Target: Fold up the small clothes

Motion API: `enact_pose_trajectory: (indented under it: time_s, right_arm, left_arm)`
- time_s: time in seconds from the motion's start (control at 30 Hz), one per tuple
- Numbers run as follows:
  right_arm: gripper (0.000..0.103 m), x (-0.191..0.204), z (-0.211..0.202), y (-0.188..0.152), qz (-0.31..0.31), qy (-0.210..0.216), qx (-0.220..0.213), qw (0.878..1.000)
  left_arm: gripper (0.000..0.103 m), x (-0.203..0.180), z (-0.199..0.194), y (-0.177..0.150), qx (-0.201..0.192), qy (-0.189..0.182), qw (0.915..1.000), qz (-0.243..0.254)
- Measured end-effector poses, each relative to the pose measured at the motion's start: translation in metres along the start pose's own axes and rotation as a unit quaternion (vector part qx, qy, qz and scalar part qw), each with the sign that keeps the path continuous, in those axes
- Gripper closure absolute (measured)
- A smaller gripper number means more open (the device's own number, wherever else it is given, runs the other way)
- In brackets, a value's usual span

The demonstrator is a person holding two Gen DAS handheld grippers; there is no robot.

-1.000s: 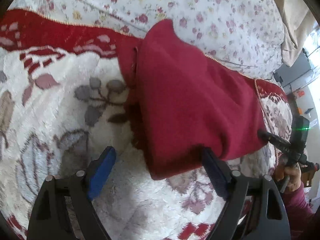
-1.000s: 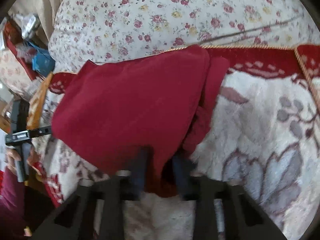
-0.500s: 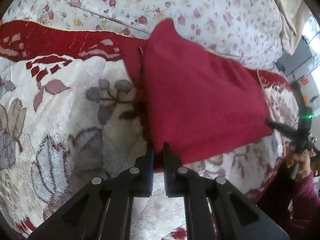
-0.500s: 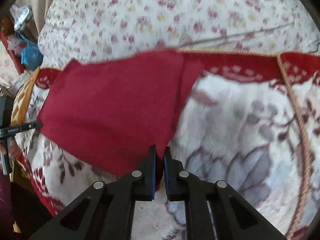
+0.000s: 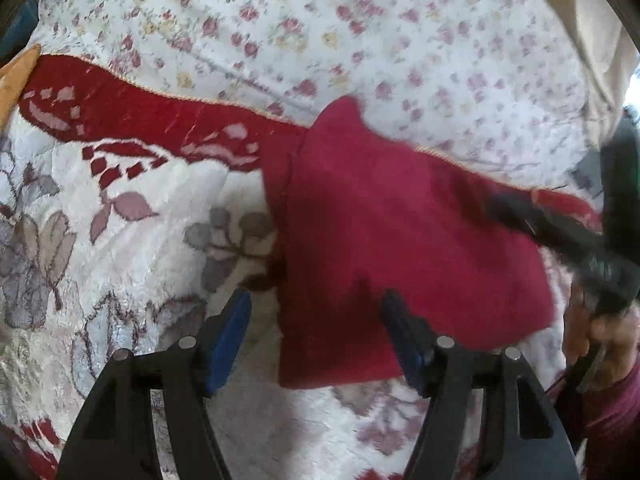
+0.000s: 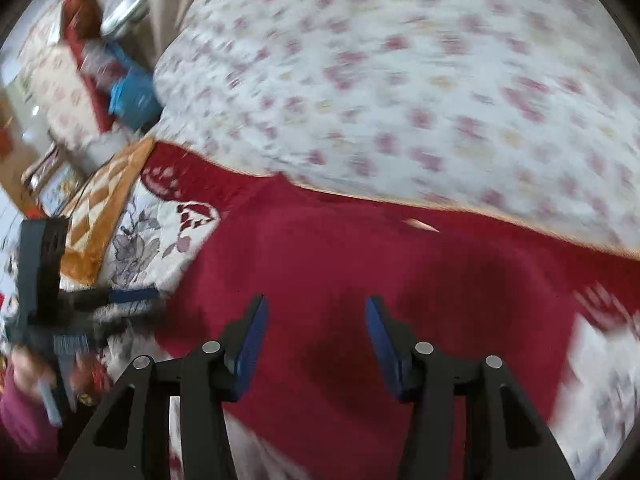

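Cloth folding on a patterned bedspread: a dark red garment, doubled over, lies across the centre and right of the left wrist view, its upper tip reaching the gold-trimmed red border where a floral quilt fills the top of the frame. The left gripper sits at the bottom of that view, its jaws parting; the garment's lower edge lies between the blue pads, which stand clear of the fabric on either side. At the right edge, blurred, the right gripper crosses the garment's far corner, held by a hand with a maroon sleeve below it. In the right wrist view, smeared by motion, the right gripper hangs above the red cloth at lower centre, its jaws likewise widening, with nothing pinched between the pads. The left gripper shows at the left edge of that frame, beside the garment's edge. Household clutter fills the upper left corner.
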State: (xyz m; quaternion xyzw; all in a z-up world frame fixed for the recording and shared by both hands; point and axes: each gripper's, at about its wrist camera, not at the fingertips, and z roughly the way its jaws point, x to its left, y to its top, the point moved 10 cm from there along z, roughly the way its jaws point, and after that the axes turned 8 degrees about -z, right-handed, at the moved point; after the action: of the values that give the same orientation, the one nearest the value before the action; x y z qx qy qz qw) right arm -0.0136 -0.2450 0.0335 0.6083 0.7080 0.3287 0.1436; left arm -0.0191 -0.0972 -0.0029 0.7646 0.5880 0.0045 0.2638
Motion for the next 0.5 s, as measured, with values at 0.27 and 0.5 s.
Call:
enact_pose_trajectory:
  time_s: [0.27, 0.5]
  right_arm:
    - [0.048, 0.021, 0.119, 0.043, -0.019, -0.015, 0.045, 0.999]
    - [0.048, 0.01, 0.161, 0.049, 0.006, -0.021, 0.059, 0.998]
  left_arm:
    - [0.036, 0.031, 0.025, -0.001, 0.018, 0.047, 0.9984, -0.026]
    - [0.035, 0.033, 0.03, 0.004, 0.015, 0.056, 0.9982, -0.014]
